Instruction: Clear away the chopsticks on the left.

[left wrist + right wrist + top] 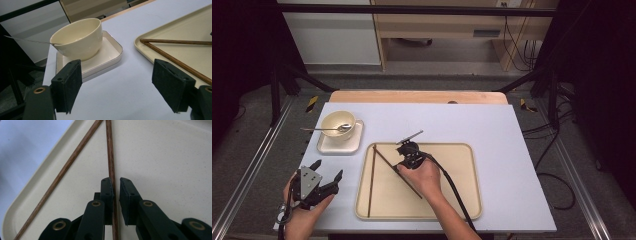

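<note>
1. The table: your left claw waits wide and empty above its near left corner. If that hand drifts forward, it can knock the small dish just ahead of it.
2. The tray: both chopsticks lie flat on it, meeting at its far left corner. It looks smooth, so a stick pushed sideways will probably skate instead of lifting. Pressing down hard may also shift the tray itself.
3. The bowl: it stands on the dish, well apart from your right hand. Only a wide swing with a lifted stick is likely to reach it.
4. The slanted chopstick: your right claw is narrow around it, one pad touching and a sliver of gap at the other, so it isn't clamped. Lift now and the stick will likely stay behind or drop. Closing off-centre could roll it out from between the pads. A grip this far from the middle may let the long end sag.
5. The other chopstick: its tip touches or nearly touches the first, so dragging one may disturb the other.
6. The spoon: its handle overhangs the bowl's rim, and a bump there could tip it out.
</note>
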